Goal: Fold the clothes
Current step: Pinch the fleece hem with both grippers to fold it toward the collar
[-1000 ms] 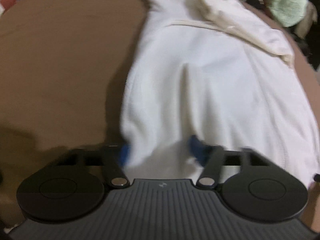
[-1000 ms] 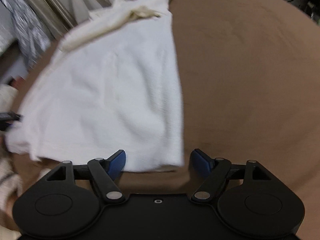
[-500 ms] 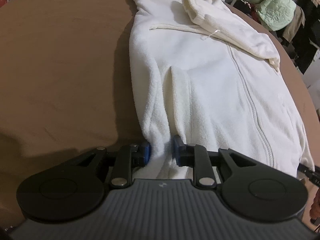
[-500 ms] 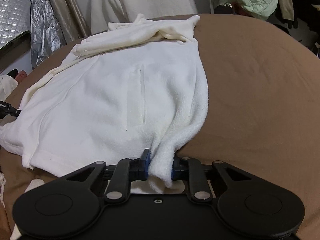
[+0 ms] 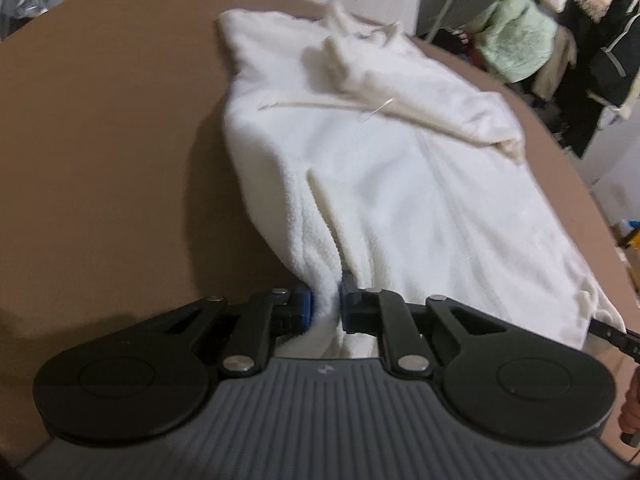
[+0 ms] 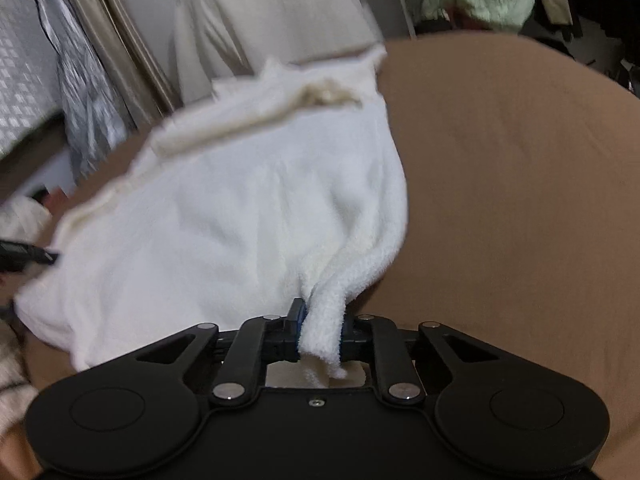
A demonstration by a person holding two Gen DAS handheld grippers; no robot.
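Observation:
A white fleece zip jacket (image 5: 400,184) lies on a brown table (image 5: 100,140), its sleeves folded across its far end. My left gripper (image 5: 325,306) is shut on the jacket's near left hem corner. In the right wrist view the same jacket (image 6: 240,208) spreads to the left, and my right gripper (image 6: 320,334) is shut on its near right hem corner, which hangs bunched between the fingers. Both corners are lifted a little off the table (image 6: 520,200). The other gripper's tip shows at each view's edge.
Hanging clothes, among them a pale green fleece (image 5: 516,40), stand beyond the table's far right edge. Silver and beige curtains (image 6: 80,60) hang behind the table on the left. A striped cloth (image 6: 10,380) lies at the near left edge.
Both grippers went from open around the hem to shut on its corners. Since then they have lifted, and the near hem has risen and bunched.

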